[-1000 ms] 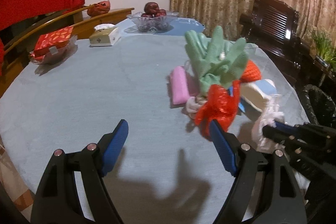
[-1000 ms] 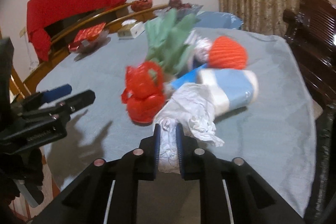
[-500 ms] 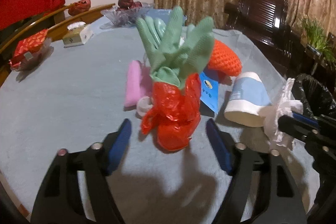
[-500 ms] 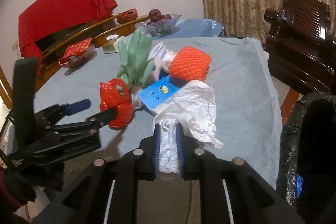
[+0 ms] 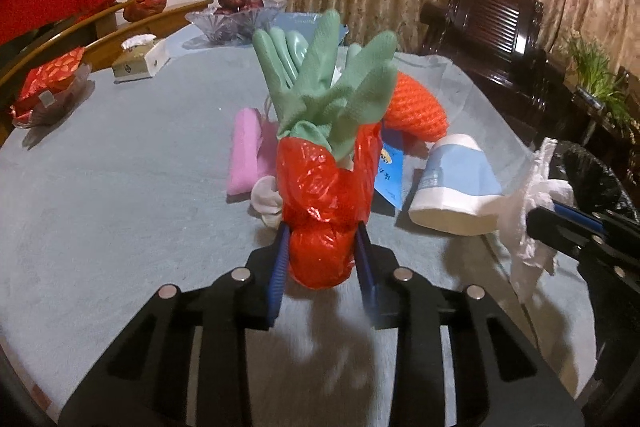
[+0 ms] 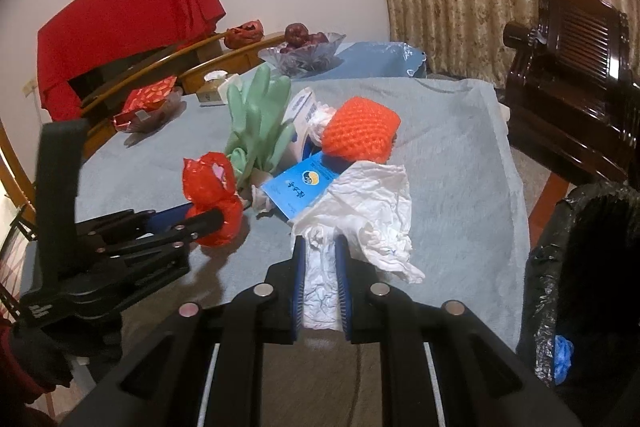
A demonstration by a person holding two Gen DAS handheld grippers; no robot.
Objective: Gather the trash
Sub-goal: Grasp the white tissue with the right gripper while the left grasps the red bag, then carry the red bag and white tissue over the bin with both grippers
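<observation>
The red plastic bag (image 5: 324,223) is squeezed between the closing blue fingers (image 5: 279,267) of the left gripper (image 5: 322,247), on the worktop (image 5: 120,187) just before the green gloves (image 5: 328,87). White crumpled paper (image 6: 360,219) is pinched by the right gripper (image 6: 320,259), beside the black bin (image 6: 592,267).

table (image 5: 120,187) w/ pale blue cloth. on it, centre cluster: red plastic bag (image 5: 328,203), green rubber gloves (image 5: 332,87), pink cloth (image 5: 246,155), orange knit piece (image 5: 416,111), blue leaflet (image 6: 300,187), white-blue roll (image 5: 452,187) on its side. far end: glass fruit bowl (image 5: 236,21), tissue box (image 5: 138,61)
</observation>
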